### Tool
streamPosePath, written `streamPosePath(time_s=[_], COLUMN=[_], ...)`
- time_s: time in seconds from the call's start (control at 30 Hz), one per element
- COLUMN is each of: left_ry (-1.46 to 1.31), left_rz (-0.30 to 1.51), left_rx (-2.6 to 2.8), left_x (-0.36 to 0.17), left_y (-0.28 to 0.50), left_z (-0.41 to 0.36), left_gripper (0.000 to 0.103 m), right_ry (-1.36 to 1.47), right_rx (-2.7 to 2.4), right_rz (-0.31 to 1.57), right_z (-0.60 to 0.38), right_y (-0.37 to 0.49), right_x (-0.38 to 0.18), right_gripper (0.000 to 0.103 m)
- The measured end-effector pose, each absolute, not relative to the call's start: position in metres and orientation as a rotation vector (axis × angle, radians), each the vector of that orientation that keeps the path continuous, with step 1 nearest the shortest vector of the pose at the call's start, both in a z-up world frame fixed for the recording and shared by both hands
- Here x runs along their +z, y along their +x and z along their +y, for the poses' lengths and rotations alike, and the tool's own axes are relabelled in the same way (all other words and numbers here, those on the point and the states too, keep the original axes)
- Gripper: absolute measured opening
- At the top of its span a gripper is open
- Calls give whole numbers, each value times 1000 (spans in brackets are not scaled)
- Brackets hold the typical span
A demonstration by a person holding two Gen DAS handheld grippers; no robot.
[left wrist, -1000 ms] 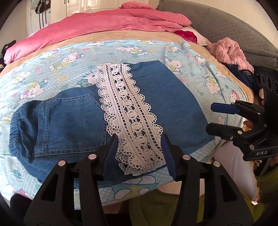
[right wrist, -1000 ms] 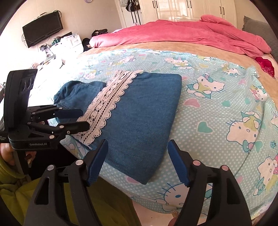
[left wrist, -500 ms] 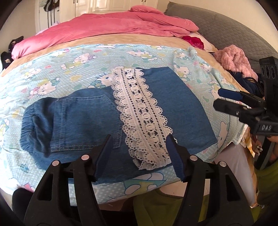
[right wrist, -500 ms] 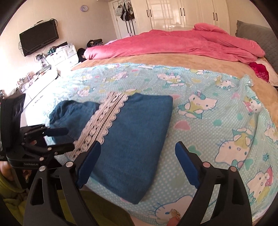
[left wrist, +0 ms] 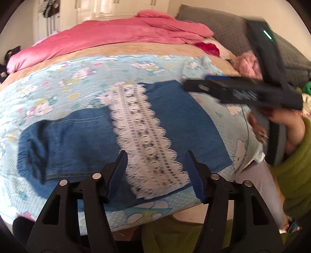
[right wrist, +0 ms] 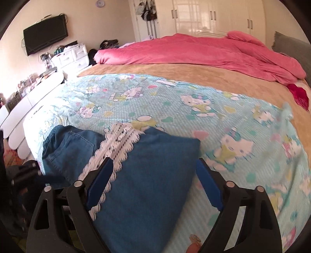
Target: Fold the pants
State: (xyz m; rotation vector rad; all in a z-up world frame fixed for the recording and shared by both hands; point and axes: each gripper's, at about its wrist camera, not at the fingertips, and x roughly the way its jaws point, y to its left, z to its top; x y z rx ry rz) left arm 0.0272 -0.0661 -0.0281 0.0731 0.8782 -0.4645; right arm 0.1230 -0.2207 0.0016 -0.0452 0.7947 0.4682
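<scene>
Left tongs (left wrist: 156, 173) hover apart, closing, over the lace strip (left wrist: 144, 136) with nothing gripped. Right tongs (right wrist: 153, 184) (also closing) stand wide above the folded pants (right wrist: 147, 179), lower centre on the bed (right wrist: 194, 93).

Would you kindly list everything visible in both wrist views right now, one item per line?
pants: one, blue denim, folded, lying near the bed's front edge
lace strip: one, white, running across the pants
cartoon sheet: one, light blue, under the pants
beige blanket: one, beyond the sheet
pink duvet: one, bunched along the far side
grey headboard cushion: one, at the bed's head
pink fluffy item: one, near the headboard
television: one, black, on the wall
wardrobe: white doors, behind the bed
white drawer unit: one, below the television
left tool: closing, nothing pinched, above the lace
right tool: closing, nothing pinched, over the pants
sleeve: green
</scene>
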Motion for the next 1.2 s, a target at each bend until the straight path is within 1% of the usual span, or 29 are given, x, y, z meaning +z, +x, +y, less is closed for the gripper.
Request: streamPosePath(time_s=[0.03, 0.1, 0.17, 0.27, 0.3, 0.4, 0.53, 0.7, 0.87, 0.9, 1.03, 1.07, 1.1, 1.13, 1.2], left_ry=[81, 92, 97, 105, 106, 91, 75, 73, 61, 58, 33, 30, 27, 22, 19], left_rz=[884, 908, 940, 948, 947, 952, 954, 953, 959, 959, 959, 952, 943, 932, 919], left_rx=[-471, -480, -476, -472, -473, -472, -476, -475, -472, -471, -456, -446, -437, -426, -395], left_x=[-31, -40, -51, -58, -58, -61, -62, -61, -60, -60, -54, -51, -48, -43, -35], left_y=[29, 33, 37, 38, 38, 38, 38, 35, 35, 36, 34, 33, 32, 30, 31], left_z=[-70, -76, -78, -77, -76, -73, -70, -70, -65, -63, -54, -51, -48, -43, -35], left_gripper=[51, 51, 51, 51, 51, 51, 51, 51, 51, 51, 54, 57, 58, 61, 66], right_ry=[-54, -76, -93, -115, -130, -143, -148, -139, -122, -109, -71, -65, -60, -56, -44], right_rx=[480, 500, 516, 534, 532, 519, 499, 442, 380, 378, 376, 379, 384, 387, 405], right_rz=[802, 819, 841, 899, 919, 964, 951, 941, 914, 908, 876, 865, 853, 837, 799], right_z=[-216, -204, -195, -182, -179, -175, -175, -183, -199, -202, -214, -215, -216, -216, -215], right_y=[129, 140, 150, 165, 171, 184, 190, 201, 201, 199, 191, 188, 187, 185, 183], right_x=[0, -6, -13, -33, -42, -62, -62, -62, -53, -50, -34, -27, -22, -16, -2], right_gripper=[79, 79, 76, 74, 71, 71, 71, 75, 75, 76, 77, 77, 85, 90, 90])
